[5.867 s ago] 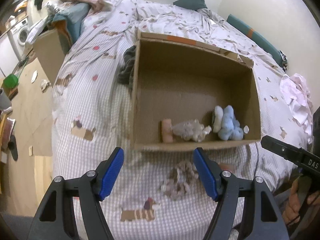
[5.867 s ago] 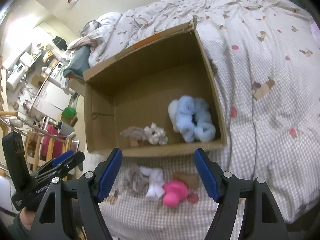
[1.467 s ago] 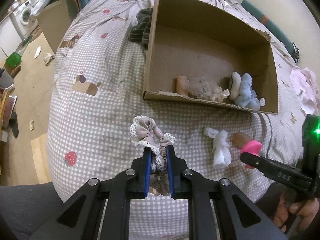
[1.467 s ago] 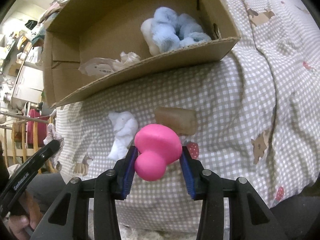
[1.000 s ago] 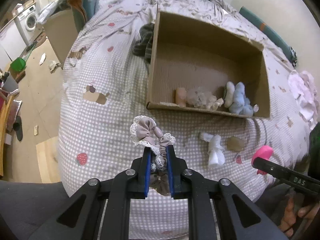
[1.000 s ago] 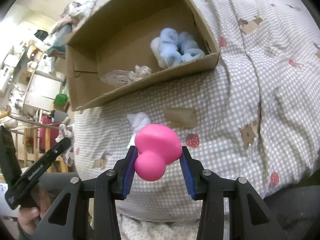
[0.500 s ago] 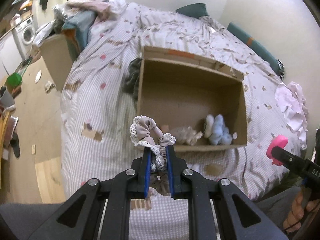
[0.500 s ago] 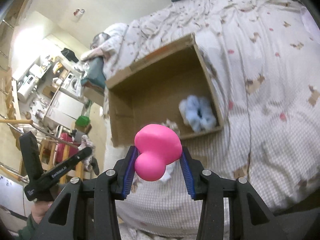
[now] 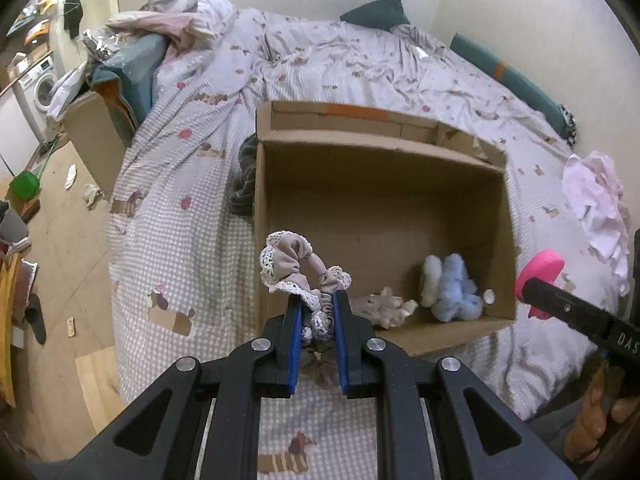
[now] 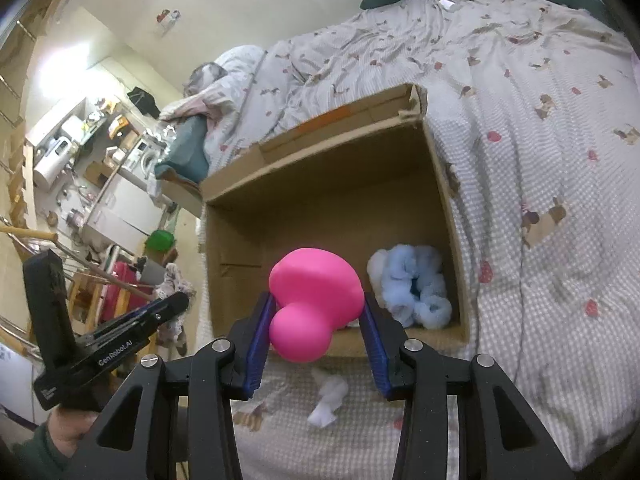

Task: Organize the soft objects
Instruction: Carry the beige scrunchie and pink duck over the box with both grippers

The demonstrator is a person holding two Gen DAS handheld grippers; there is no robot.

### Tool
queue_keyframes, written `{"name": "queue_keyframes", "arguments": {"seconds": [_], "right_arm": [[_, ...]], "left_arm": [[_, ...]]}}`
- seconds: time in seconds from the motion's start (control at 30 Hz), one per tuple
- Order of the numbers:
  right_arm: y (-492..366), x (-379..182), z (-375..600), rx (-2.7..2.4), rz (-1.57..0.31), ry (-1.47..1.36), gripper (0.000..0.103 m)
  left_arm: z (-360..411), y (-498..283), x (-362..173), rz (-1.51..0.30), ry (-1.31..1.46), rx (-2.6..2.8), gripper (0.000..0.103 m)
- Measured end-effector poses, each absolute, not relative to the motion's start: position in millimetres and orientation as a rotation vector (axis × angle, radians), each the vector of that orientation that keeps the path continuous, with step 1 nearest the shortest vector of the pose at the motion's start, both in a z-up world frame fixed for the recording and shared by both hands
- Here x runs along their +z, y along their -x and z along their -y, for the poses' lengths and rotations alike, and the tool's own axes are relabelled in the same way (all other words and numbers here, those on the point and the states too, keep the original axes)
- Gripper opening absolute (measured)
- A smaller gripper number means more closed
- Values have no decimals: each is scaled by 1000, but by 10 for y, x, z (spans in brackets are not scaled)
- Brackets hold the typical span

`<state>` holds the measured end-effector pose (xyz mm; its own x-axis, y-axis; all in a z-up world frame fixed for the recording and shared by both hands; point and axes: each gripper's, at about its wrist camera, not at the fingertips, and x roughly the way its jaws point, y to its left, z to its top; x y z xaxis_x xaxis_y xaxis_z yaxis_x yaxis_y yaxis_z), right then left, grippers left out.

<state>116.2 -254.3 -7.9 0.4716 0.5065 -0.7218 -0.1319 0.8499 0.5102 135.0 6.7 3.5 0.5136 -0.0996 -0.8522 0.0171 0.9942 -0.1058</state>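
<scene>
My left gripper (image 9: 316, 300) is shut on a beige lace-trimmed scrunchie (image 9: 290, 266), held up just in front of the open cardboard box (image 9: 400, 148) on the bed. A pink soft toy (image 10: 316, 300) is clamped in my right gripper (image 10: 316, 312), raised before the same box (image 10: 320, 148); it also shows at the right of the left wrist view as the pink toy (image 9: 538, 270). Inside the box lie a fluffy blue and white item (image 9: 452, 286), seen again as the blue item (image 10: 416, 284), and a pale crumpled item (image 9: 384, 306). A white cloth piece (image 10: 328, 398) lies on the bedspread below the box.
The checked bedspread (image 9: 180, 240) slopes off to the wooden floor (image 9: 60, 264) at left. A dark garment (image 9: 244, 180) lies against the box's left wall. Pink-white cloth (image 9: 596, 196) sits at the right. A second cardboard box (image 9: 96, 140) with bedding stands at the bedside.
Both grippers have risen and tipped upward with their loads, so the box now sits lower and closer to centre in each view. The grips are unchanged.
</scene>
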Motion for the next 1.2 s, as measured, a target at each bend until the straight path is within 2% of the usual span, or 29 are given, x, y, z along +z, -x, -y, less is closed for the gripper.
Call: {"name": "queue_keyframes", "arguments": {"seconds": [0.43,0.7,1.2], "right_arm": [[-1400,-700,2327,356,-1163,-346,45],[-1492,-858,2190,352,-1226,-336,45],[-1479,-880,2153,341,-1213,-342,45]], "left_arm": [[65,-1489,-527,-1062,67,-115,14],[12,-1498,-582,-1064,80,-88,14],[60,-1453,-564,-1049,65,-113,14]]}}
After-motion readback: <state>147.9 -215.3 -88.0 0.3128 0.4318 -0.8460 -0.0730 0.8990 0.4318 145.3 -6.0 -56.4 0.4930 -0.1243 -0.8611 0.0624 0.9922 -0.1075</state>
